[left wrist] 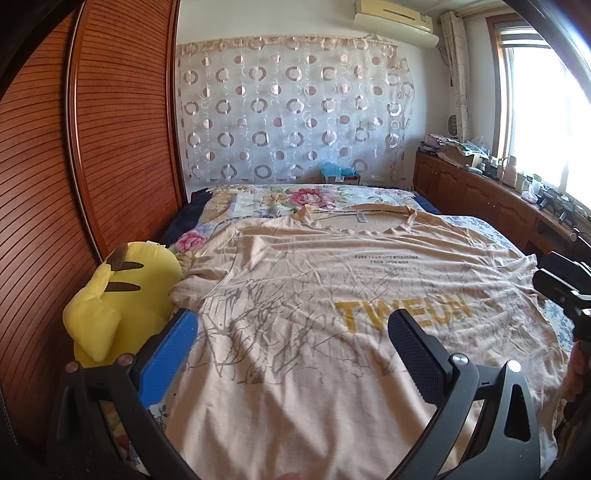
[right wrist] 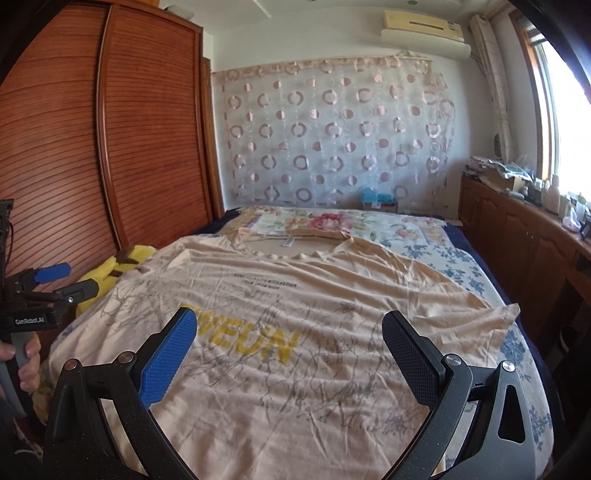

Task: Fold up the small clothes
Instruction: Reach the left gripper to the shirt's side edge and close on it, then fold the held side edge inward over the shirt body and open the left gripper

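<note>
While the T-shirt (left wrist: pixel 332 314) lies flat, left gripper (left wrist: pixel 295 354) and right gripper (right wrist: pixel 290 354) hover level — fingers spread wide, empty.

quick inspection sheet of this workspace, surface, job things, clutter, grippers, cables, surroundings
surface: bed with a floral sheet, mostly covered by the shirt.
job's things: beige t-shirt spread flat, print up, collar at the far end, wrinkled, unfolded.
clutter: yellow plush toy at the shirt's left sleeve; blue bag on a box beyond the bed.
grippers: left gripper open above the shirt; right gripper open above the shirt; neither holds cloth.
cables: nothing seen.
surroundings: slatted wooden wardrobe on the left, circle-patterned curtain on the far wall, air conditioner, cluttered cabinet under the window.
</note>
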The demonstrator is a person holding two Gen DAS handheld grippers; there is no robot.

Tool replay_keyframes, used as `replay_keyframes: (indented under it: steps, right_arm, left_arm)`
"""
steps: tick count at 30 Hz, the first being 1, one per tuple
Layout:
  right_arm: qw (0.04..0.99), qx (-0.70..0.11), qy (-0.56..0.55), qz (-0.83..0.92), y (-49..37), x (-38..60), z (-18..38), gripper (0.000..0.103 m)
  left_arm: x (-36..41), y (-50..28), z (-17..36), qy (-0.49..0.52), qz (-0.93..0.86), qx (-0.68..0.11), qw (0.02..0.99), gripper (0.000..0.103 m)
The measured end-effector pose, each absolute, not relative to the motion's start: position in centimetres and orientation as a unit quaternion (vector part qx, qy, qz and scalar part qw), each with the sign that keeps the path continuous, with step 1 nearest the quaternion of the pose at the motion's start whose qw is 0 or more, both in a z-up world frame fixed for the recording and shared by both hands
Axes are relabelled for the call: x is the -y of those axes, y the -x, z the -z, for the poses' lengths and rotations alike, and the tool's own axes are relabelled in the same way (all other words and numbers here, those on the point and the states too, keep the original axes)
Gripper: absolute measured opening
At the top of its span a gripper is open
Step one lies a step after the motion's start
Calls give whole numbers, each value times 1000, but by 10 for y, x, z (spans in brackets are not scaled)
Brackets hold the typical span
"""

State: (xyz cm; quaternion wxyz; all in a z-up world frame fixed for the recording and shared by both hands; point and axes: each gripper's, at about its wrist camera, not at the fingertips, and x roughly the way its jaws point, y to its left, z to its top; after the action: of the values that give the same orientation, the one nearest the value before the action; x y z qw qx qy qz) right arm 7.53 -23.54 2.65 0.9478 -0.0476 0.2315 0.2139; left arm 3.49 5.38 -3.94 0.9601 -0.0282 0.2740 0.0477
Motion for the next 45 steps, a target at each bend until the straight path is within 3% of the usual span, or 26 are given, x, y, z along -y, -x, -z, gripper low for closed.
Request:
replay_keyframes:
  steps: [13,20,23,25,32,35,37,40,45]
  right_arm:
    - [923,-287,71,-245,-107,205,10,102]
    - [916,-302,84,-250,-111,194,16,102]
    - [916,-304,92,-243,-113,193,20,102]
    - [915,-310,94,-241,-115,191,24,102]
    - [912,-315,98,-243,-117,189,27,102]
    - [906,-325,102,-249,-120,186,28,102]
    - [896,-340,102,-268,-126,181,28,102]
    - [888,-344,98,-289,-131,174,22,102]
    - [890,-326,108,-300,-129,160,15,102]
  left_arm:
    - [-125,-70,58,8,-71,-324,943,103]
    - [-176,-109,72,49,-64,-373,924,103]
    - [-195,-127,87,78,-57,-403,910,94]
    - [-205,-135,95,96,-57,-415,903,80]
    - [-225,-163,114,161,-33,-452,877,61]
    - [-231,-169,121,194,-18,-456,868,46]
    - [-233,-169,120,208,-5,-453,867,26]
    - [-225,-166,110,177,-15,-446,877,5]
    - [-202,-158,76,102,-27,-410,906,4]
